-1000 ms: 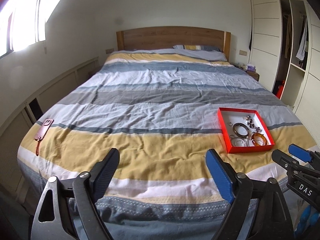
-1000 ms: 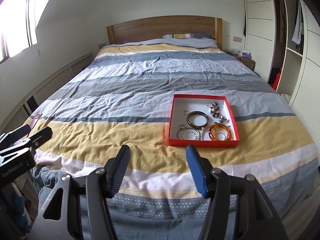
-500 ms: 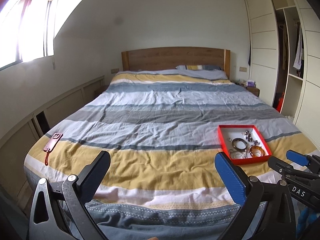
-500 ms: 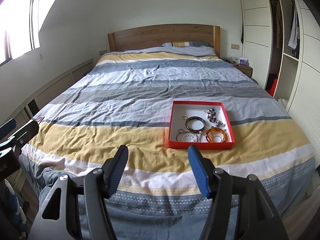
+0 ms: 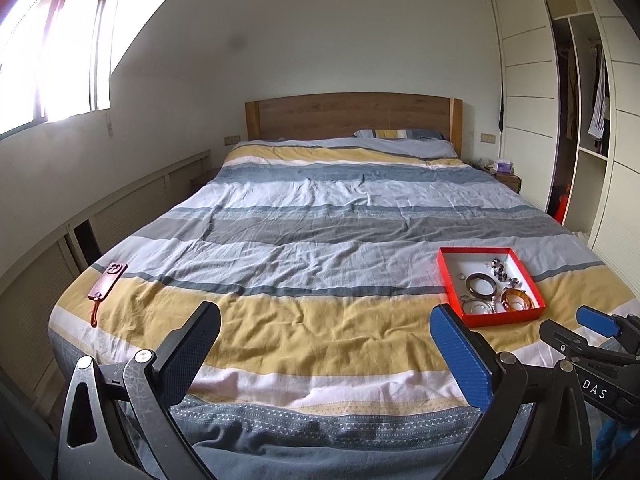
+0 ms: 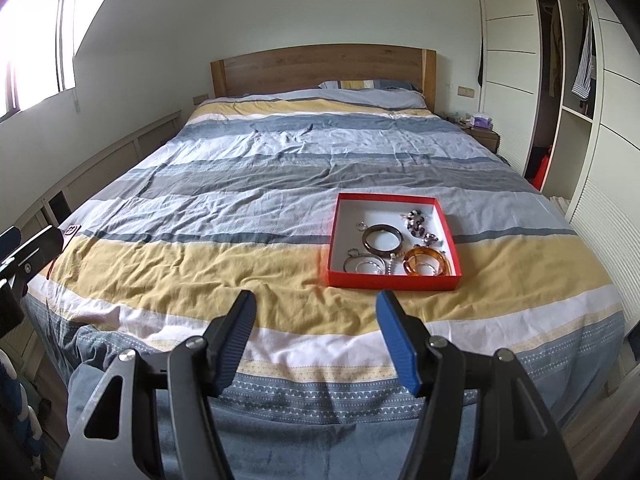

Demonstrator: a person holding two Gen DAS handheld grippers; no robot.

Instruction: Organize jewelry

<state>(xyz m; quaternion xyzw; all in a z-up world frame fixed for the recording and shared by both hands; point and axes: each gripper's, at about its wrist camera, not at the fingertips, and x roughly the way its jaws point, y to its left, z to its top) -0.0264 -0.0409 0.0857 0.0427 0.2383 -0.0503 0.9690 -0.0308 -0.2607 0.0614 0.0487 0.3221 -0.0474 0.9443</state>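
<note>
A red tray (image 6: 394,281) with a white inside lies on the bed's near right part; it also shows in the left wrist view (image 5: 505,318). In it lie a dark bangle (image 6: 382,238), an amber bangle (image 6: 425,262), silver rings (image 6: 363,265) and dark beaded pieces (image 6: 418,222). My left gripper (image 5: 326,334) is open and empty, held over the bed's foot, left of the tray. My right gripper (image 6: 316,320) is open and empty, just short of the tray's near edge.
The bed (image 5: 320,216) has a striped yellow, grey and white cover. A brown phone case with a strap (image 5: 107,280) lies at its left edge. A wardrobe (image 6: 560,100) stands on the right, a nightstand (image 6: 482,132) beside the headboard.
Both grippers have drawn back and tilted up, so the bed and the tray look farther off. Both stay open and empty.
</note>
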